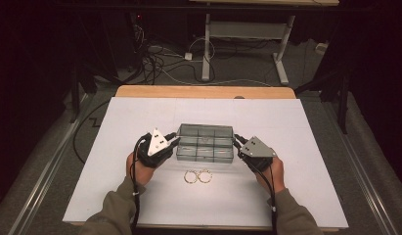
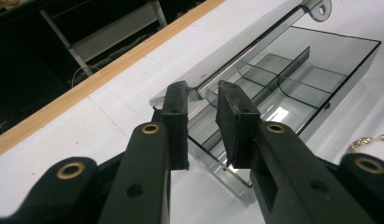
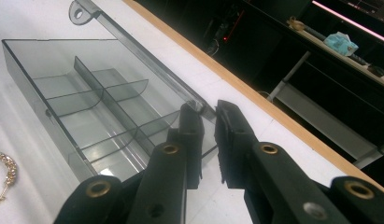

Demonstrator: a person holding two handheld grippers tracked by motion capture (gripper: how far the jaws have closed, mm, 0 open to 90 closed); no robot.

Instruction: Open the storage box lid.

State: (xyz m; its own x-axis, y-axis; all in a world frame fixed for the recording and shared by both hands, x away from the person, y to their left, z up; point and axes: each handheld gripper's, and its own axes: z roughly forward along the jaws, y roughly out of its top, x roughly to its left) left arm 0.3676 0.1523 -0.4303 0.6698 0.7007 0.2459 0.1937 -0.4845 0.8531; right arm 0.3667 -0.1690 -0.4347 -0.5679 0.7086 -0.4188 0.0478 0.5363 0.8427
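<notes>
A clear plastic box [image 1: 205,142] with dividers is sitting in the middle of the white tabletop [image 1: 115,186], its lid [image 2: 255,49] standing open. The left claw [image 2: 202,98] is pinching one end of the lid's edge with narrow jaws, and the right claw [image 3: 209,112] is pinching the other end. Two gold hoop earrings [image 1: 198,176] are lying just in front of the box.

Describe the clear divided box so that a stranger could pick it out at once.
On the white table, look to the middle, between the left gripper and the right gripper. There sits the smoky clear plastic box. Unlike the gold hoop earrings in front of it, it is rectangular with inner dividers.
</notes>
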